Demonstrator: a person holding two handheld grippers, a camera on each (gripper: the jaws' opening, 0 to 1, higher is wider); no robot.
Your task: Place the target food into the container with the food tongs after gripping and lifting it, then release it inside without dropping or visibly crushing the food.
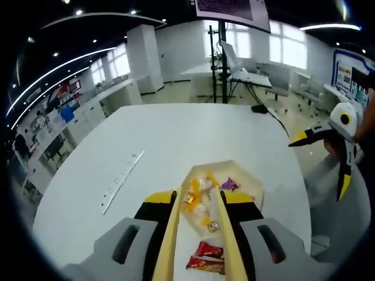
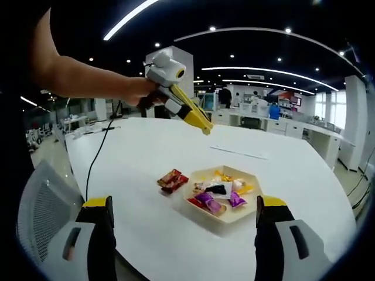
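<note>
Tray (image 1: pixel 249 181) contents partly hidden behind left claw (image 1: pixel 201 246) tongs (image 1: pixel 170 234).

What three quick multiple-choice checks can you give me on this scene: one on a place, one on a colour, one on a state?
1. Where do the red packets lie relative to the tray?
A. inside it
B. on the table beside it
C. stacked on its rim

2. What colour are the tongs held in the left tool?
A. yellow
B. blue
C. black

3. How does the right tool stand?
A. shut on a candy
B. shut on nothing
C. open, nothing between its jaws

Answers:
1. B, since the packets rest on bare table just outside the tray's wall.
2. A, since both arms of the tongs are yellow in both views.
3. C, since its jaws stand far apart with only the table between them.
</note>
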